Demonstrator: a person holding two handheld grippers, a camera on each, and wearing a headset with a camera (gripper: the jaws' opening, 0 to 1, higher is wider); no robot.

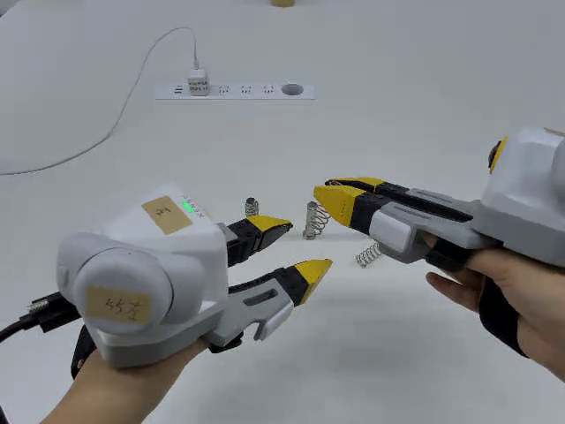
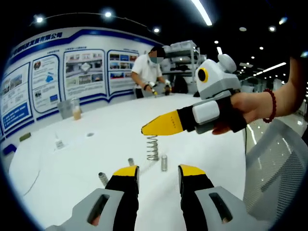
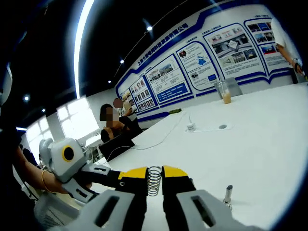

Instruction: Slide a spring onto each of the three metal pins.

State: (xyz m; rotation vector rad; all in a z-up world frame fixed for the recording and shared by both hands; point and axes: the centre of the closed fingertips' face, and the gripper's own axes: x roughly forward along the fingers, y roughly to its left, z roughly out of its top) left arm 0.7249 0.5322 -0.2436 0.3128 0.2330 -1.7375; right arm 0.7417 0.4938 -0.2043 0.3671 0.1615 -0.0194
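White table [image 1: 415, 53] with a power strip [image 1: 234, 90], in a hall with blue wall posters [image 3: 216, 53]. Right gripper [image 3: 154, 173] is clamped on a spring [image 3: 154, 183]; left gripper [image 2: 159, 170] has its jaws apart. Left gripper view has three pins [image 2: 164, 162] standing under that spring, and head view adds a second spring [image 1: 369, 254] lying flat.

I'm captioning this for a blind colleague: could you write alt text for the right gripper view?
The right claw, black with yellow tips, is shut on a small coiled metal spring, gripped between its jaws above a white table. A short bare metal pin stands on the table to the lower right; blue-framed wall posters run behind.
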